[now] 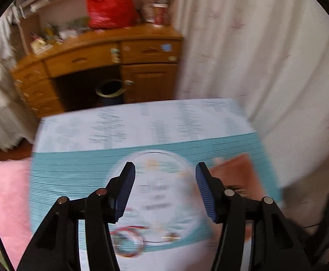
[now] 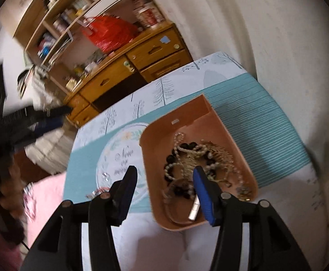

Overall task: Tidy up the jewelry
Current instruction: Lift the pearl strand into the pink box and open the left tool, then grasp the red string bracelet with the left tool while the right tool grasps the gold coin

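Observation:
A terracotta tray [image 2: 211, 117] sits on a teal mat [image 2: 261, 124] and holds a tangle of pearl, black-bead and gold chain jewelry [image 2: 196, 158], plus a small silver tube [image 2: 193, 210]. A clear glass plate [image 2: 117, 158] lies left of the tray. My right gripper [image 2: 164, 176] is open and empty, hovering above the tray's near left rim. My left gripper [image 1: 164, 174] is open and empty above the glass plate [image 1: 157, 180]; a red beaded bracelet [image 1: 128, 239] lies at the plate's near edge. The tray [image 1: 236, 174] shows to its right. The left view is blurred.
A tree-print tablecloth [image 2: 164, 90] covers the table. A wooden desk [image 1: 101, 54] with a red bag [image 1: 110, 6] stands behind, a dark bin [image 1: 110, 90] under it. White curtains [image 1: 254, 45] hang on the right. A pink cloth [image 1: 4, 192] lies on the left.

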Available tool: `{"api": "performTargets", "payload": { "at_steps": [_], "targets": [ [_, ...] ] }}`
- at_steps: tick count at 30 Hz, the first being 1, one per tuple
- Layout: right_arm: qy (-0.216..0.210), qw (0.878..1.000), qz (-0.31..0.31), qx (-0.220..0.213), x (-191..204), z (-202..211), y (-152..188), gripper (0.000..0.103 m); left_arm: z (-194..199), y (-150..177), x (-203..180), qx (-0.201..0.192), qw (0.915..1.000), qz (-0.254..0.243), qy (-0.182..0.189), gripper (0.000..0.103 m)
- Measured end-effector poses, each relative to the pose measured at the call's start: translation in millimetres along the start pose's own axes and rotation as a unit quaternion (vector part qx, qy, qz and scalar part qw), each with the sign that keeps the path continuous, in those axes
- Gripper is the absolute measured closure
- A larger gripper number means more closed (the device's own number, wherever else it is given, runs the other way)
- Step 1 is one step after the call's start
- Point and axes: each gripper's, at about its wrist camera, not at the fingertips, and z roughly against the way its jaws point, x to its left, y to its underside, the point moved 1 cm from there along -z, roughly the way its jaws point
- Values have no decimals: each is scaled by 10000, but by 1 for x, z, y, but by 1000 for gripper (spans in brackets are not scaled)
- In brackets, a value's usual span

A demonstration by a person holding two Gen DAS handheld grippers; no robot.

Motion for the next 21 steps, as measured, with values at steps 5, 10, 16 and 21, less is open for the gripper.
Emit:
{"api": "performTargets", "payload": {
  "at_steps": [5,10,16,21],
  "targets": [
    [-58,9983,-561,-109,17,-1,0,51,-4,15,47,417,9979,93,-477,47],
    [9,9971,-751,-85,42,-12,11,51,-7,47,102,944,9908,953,-183,32],
    [130,9989,-421,166,77,-35,34,51,-15,88,124,1163,9857,1214,79,20],
    [760,9930,876,213,107,-58,56,51,-34,116,130,1425,9801,1332,362,20]
  ]
}}
